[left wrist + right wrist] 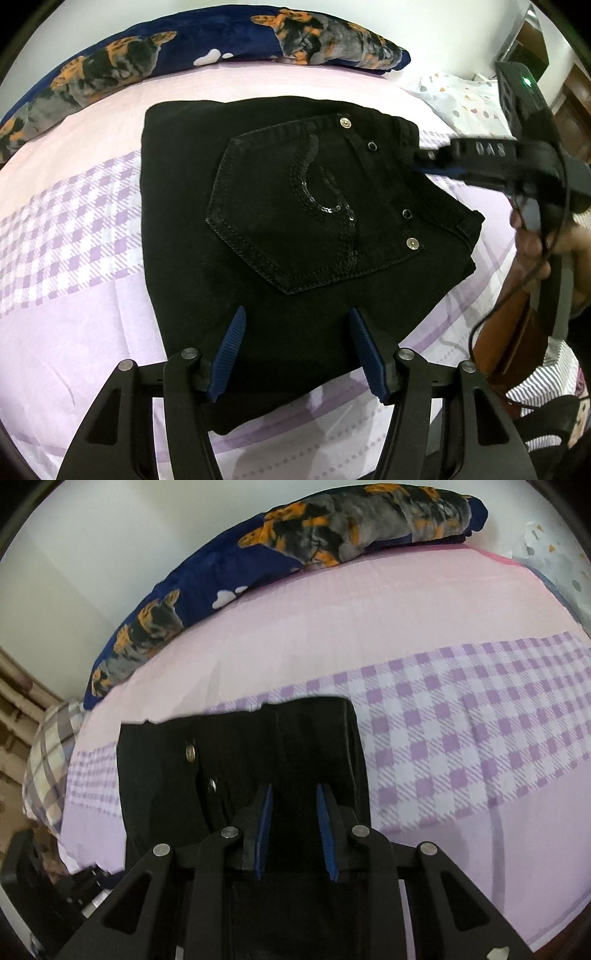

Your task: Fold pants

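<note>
Black pants [295, 229] lie folded on the bed, back pocket with sequin trim facing up. They also show in the right wrist view [258, 746]. My left gripper [295, 317] is open and empty, its blue pads just above the near edge of the pants. My right gripper [294, 792] hovers over the waistband end with its jaws apart and nothing between them. In the left wrist view the right gripper [432, 162] sits at the waistband corner on the right.
The bed has a pink and lilac checked sheet [74, 229]. A navy blanket with dog print [207, 48] lies along the far edge by the wall. A white patterned pillow [461, 99] is at far right. A plaid pillow [51, 753] is at left.
</note>
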`<state>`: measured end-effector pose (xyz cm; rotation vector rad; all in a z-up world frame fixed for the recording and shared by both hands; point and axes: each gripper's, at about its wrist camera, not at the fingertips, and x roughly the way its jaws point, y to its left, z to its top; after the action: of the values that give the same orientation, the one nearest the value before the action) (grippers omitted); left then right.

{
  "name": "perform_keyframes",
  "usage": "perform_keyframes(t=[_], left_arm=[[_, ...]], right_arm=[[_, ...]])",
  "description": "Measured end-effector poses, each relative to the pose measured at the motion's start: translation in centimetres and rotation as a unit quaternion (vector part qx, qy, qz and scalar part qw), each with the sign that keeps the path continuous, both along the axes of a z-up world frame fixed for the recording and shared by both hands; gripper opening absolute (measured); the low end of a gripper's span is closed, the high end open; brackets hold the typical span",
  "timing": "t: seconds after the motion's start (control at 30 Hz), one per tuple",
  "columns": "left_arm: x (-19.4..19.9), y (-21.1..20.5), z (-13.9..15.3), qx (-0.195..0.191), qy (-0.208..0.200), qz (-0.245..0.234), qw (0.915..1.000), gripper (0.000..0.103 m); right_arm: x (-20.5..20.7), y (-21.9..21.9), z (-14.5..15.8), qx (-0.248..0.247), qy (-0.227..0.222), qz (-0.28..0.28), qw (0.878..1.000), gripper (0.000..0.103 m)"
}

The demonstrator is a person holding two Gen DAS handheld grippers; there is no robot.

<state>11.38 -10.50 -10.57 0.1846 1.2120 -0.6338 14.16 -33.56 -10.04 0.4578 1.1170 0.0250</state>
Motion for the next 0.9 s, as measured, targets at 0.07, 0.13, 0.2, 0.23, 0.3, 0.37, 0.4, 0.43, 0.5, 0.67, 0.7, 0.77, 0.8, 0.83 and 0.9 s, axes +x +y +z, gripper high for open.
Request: perform_keyframes(t=[0.07,0.13,0.2,0.23,0.3,0.37,0.4,0.43,0.5,0.67,0.7,0.77,0.8,0.83,0.9], left_arm=[[-0.1,-0.1,0.4,0.015,-0.011,0.007,0.9998,0.060],[-0.4,0.0,0.9,0.029,-0.033,0.012,0.9990,0.060],[-0.5,0.2,1.1,0.043,-0.045,0.014,0.9980,0.060],[-0.6,0.3,1.1,0.049,-0.049,0.015,0.9975,0.060],[-0.7,0.4,1.1,0.060,-0.056,0.017,0.9965,0.060],[-0.9,0.6,1.2,0.065,-0.062,0.021,0.9957,0.060],[-0.9,0.7,1.3,0.070,-0.068,0.024,0.9949,0.060],[-1.1,0.8,1.4,0.076,-0.075,0.026,0.9940,0.060],[-1.3,0.8,1.6,0.086,-0.085,0.029,0.9923,0.060],[-1.6,1.1,1.7,0.112,-0.110,0.043,0.9867,0.060],[-1.6,1.3,1.6,0.115,-0.110,0.046,0.9862,0.061],[-1.7,1.3,1.3,0.118,-0.106,0.045,0.9863,0.061],[-1.8,1.3,1.1,0.119,-0.101,0.045,0.9867,0.061],[-1.7,1.3,0.7,0.120,-0.094,0.047,0.9872,0.061],[-1.7,1.4,0.4,0.117,-0.089,0.050,0.9879,0.061]], right_arm=[[-0.8,0.2,0.0,-0.006,0.007,0.006,1.000,0.022],[-2.0,0.5,0.1,-0.013,0.011,0.013,1.000,0.022],[-3.2,0.5,0.2,-0.009,0.014,0.012,1.000,0.023],[-3.7,0.6,0.3,-0.009,0.016,0.011,1.000,0.023],[-4.9,0.8,0.6,-0.014,0.016,0.012,1.000,0.023],[-6.1,1.0,1.0,-0.019,0.012,0.009,1.000,0.028],[-6.5,1.1,1.2,-0.020,0.010,0.008,1.000,0.029],[-7.2,1.2,1.4,-0.022,0.005,0.009,1.000,0.031],[-7.9,1.5,1.8,-0.029,-0.003,0.009,1.000,0.032],[-8.9,2.5,2.4,-0.060,-0.013,0.020,0.998,0.038],[-8.9,2.8,2.4,-0.068,-0.014,0.022,0.997,0.038],[-9.0,3.3,2.3,-0.088,-0.015,0.029,0.996,0.039],[-9.0,3.3,2.2,-0.091,-0.016,0.029,0.995,0.039],[-9.0,3.3,2.1,-0.092,-0.016,0.028,0.995,0.039],[-9.1,3.3,2.0,-0.092,-0.016,0.027,0.995,0.039]])
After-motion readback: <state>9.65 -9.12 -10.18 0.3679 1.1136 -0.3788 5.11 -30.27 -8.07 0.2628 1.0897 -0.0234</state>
